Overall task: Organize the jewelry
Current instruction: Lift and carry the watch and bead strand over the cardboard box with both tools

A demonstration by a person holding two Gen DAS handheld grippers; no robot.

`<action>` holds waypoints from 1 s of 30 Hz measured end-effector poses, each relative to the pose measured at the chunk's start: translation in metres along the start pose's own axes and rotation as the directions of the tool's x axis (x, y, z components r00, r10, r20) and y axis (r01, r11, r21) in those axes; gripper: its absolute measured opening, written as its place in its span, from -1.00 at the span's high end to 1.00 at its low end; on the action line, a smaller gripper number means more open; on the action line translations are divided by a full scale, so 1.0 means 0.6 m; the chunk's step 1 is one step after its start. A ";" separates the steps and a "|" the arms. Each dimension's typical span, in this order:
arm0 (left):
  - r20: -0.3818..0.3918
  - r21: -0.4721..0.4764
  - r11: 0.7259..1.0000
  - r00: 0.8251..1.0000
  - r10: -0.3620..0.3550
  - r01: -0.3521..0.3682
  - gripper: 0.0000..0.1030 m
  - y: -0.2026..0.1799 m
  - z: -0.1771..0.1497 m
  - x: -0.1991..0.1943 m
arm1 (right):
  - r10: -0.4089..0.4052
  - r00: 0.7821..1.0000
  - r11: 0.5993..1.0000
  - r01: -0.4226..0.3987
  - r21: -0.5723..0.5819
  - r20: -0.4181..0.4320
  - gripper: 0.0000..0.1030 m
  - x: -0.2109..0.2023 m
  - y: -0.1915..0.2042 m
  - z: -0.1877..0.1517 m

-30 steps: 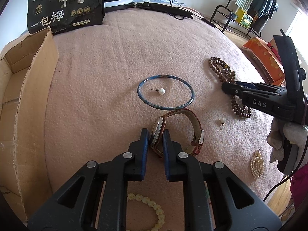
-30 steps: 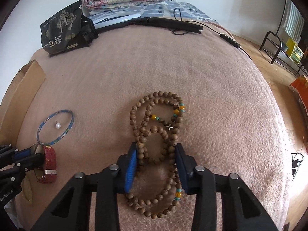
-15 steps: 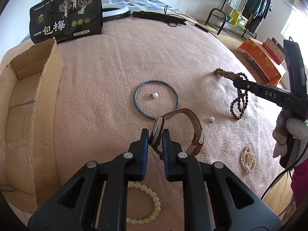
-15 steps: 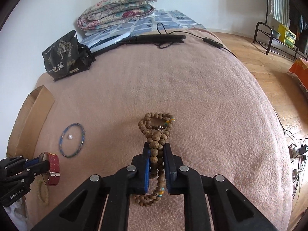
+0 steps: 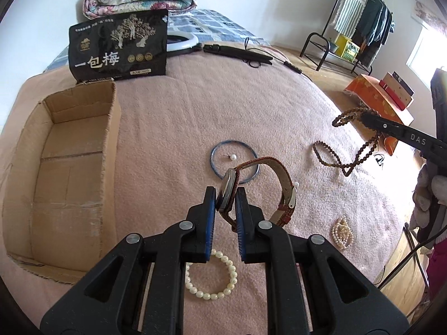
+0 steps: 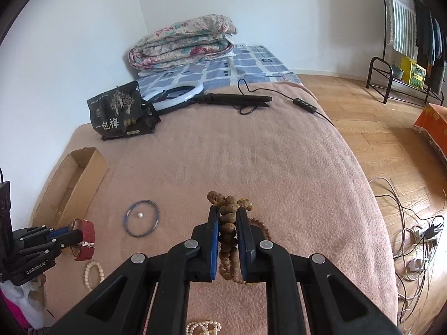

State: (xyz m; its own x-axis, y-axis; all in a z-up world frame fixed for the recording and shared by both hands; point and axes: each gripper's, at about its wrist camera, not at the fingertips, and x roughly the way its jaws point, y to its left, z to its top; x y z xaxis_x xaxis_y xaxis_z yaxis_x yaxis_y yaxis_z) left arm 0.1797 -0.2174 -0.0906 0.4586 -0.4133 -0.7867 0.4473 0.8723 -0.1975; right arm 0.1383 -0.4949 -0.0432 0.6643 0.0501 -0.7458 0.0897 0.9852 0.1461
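My left gripper [image 5: 225,195] is shut on a wristwatch [image 5: 268,187] with a red-brown strap and holds it above the pink blanket. It also shows in the right wrist view [image 6: 83,238]. My right gripper [image 6: 226,217] is shut on a wooden bead necklace [image 6: 227,223], lifted so its lower loop trails on the blanket [image 5: 332,159]. A blue bangle [image 5: 233,160] with a pearl earring [image 5: 232,157] inside lies on the blanket. A pearl bracelet [image 5: 212,276] lies under my left gripper. A pearl brooch [image 5: 342,231] lies right.
An open cardboard box [image 5: 64,167] stands at the left edge of the blanket. A black snack bag [image 5: 118,47], a ring light and cable [image 6: 232,100] and a folded quilt [image 6: 184,42] lie at the far end. A second small pearl [image 5: 296,184] lies by the watch.
Both grippers have risen. The left has lifted the watch off the blanket. The right has closed on the wooden beads and raised them, so most of the necklace hangs from it.
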 end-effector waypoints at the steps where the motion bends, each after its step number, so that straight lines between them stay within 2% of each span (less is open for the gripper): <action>1: 0.006 -0.002 1.000 1.000 0.001 -0.001 0.77 0.003 0.000 -0.007 | 0.005 1.000 1.000 -0.005 -0.005 0.008 0.83 -0.009 0.005 0.003; 14: 0.067 -0.059 0.997 0.997 0.049 -0.045 0.77 0.068 -0.011 -0.094 | 0.082 0.990 0.993 -0.071 -0.099 0.116 0.83 -0.114 0.100 0.057; 23: 0.095 -0.104 0.989 0.989 0.117 -0.107 0.77 0.140 -0.020 -0.150 | 0.193 0.969 0.968 -0.161 -0.194 0.156 0.83 -0.155 0.216 0.091; 30: 0.094 -0.145 0.978 0.982 0.164 -0.150 0.77 0.203 -0.033 -0.171 | 0.268 0.951 0.939 -0.222 -0.263 0.154 0.83 -0.151 0.314 0.116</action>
State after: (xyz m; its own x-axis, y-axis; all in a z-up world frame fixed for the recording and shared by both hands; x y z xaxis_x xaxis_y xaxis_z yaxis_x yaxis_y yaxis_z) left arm 0.1717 -0.0635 -0.0455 0.5956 -0.2870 -0.7502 0.2571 0.9530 -0.1605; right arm 0.1467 -0.3254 0.0975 0.7700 0.2868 -0.5699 -0.2584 0.9569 0.1325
